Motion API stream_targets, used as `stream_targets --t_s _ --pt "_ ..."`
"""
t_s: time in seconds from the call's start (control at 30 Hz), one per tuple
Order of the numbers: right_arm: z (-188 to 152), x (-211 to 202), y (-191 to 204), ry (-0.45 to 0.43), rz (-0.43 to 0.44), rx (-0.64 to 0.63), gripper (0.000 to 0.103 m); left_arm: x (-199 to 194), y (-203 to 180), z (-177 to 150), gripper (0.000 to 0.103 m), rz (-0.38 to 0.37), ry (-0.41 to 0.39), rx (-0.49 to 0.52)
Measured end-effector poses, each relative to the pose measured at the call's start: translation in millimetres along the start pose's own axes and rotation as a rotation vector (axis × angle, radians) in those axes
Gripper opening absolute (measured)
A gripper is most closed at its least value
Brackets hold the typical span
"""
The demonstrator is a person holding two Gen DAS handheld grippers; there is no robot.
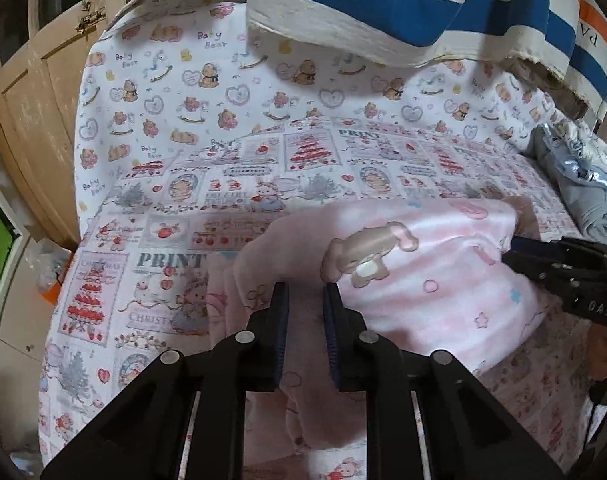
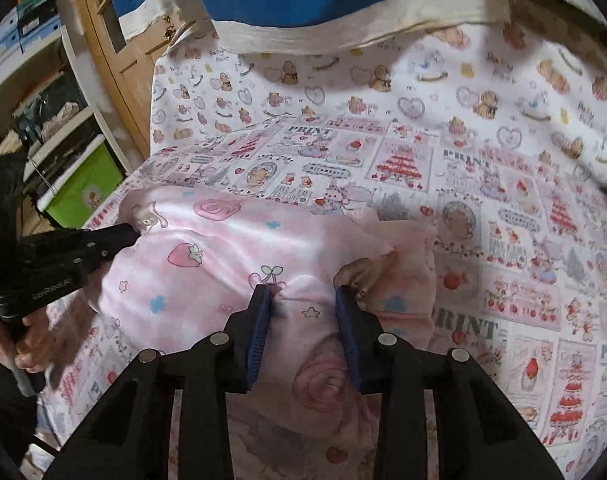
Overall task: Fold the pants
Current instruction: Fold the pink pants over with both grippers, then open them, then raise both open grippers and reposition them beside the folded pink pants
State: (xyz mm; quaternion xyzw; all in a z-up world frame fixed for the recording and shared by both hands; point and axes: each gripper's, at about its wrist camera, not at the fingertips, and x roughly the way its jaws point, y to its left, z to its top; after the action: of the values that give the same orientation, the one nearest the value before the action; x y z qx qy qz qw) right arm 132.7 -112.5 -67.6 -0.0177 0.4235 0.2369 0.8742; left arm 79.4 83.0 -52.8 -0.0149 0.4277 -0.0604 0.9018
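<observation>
Pink fleece pants (image 1: pixel 423 276) with bunny and strawberry prints lie bunched on the printed bed sheet (image 1: pixel 163 216). My left gripper (image 1: pixel 305 288) sits at their left edge with its jaws part open, pink fabric lying between them. My right gripper (image 2: pixel 303 292) rests over the pants (image 2: pixel 223 264) near their right side, jaws open with fabric in the gap. The right gripper also shows in the left wrist view (image 1: pixel 543 260) at the pants' right edge. The left gripper shows in the right wrist view (image 2: pixel 103 240) at their left end.
A grey garment (image 1: pixel 583 184) lies at the bed's far right. A blue and white striped cloth (image 1: pixel 383 4) hangs over the back. A wooden door (image 1: pixel 31 92) stands left of the bed, and a green bin (image 2: pixel 83 188) with shelves sits beside it.
</observation>
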Motion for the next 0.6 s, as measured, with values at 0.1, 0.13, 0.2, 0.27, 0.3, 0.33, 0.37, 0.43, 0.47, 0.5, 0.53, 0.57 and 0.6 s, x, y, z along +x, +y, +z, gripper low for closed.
stream_targets --t_s 0.1,0.13,0.2,0.27,0.3,0.33,0.37,0.43,0.47,0.5,0.53,0.57,0.6 --pt "1.0 -2.4 2.4 -0.01 -0.011 -0.031 0.035 -4.5 -0.5 -3.5 0.017 0.004 -0.014 0.019" --pt "0.7 -3.8 4.2 -0.015 -0.015 -0.045 0.036 -6.1 -0.1 -4.0 0.017 0.009 -0.015 0.021" --pt "2.3 -9.1 6.7 -0.026 -0.02 -0.074 0.043 -11.5 2.0 -6.3 0.017 0.011 -0.018 0.016" --pt "4.5 -19.3 6.0 -0.058 -0.01 -0.087 0.064 -19.5 4.5 -7.4 0.026 0.011 -0.028 0.008" --pt "4.6 -27.4 3.9 -0.091 0.008 -0.084 0.069 -24.5 5.4 -7.6 0.031 0.009 -0.039 0.009" --pt "3.8 -38.4 1.4 -0.135 0.026 -0.075 0.074 -30.6 6.0 -7.3 0.041 0.009 -0.058 0.011" --pt "3.6 -47.7 -0.1 -0.167 0.037 -0.068 0.075 -38.3 6.2 -6.8 0.045 0.021 -0.091 0.011" --pt "4.4 -63.5 -2.8 -0.204 0.039 -0.061 0.08 -51.9 4.7 -5.1 0.051 0.061 -0.151 0.018" --pt "5.2 -70.3 -4.0 -0.219 0.032 -0.054 0.085 -58.5 2.4 -4.3 0.059 0.074 -0.176 0.028" --pt "4.6 -77.6 -5.9 -0.238 0.025 -0.043 0.086 -65.3 -0.1 -3.9 0.063 0.08 -0.203 0.034" --pt "3.1 -85.9 -7.8 -0.261 0.014 -0.032 0.086 -71.9 -2.5 -3.9 0.072 0.082 -0.232 0.036" --pt "2.5 -90.6 -8.7 -0.274 0.005 -0.03 0.086 -77.8 -4.9 -4.1 0.076 0.084 -0.258 0.039" --pt "0.9 -95.9 -9.0 -0.288 -0.011 -0.033 0.086 -84.1 -8.2 -5.1 0.078 0.085 -0.286 0.045"
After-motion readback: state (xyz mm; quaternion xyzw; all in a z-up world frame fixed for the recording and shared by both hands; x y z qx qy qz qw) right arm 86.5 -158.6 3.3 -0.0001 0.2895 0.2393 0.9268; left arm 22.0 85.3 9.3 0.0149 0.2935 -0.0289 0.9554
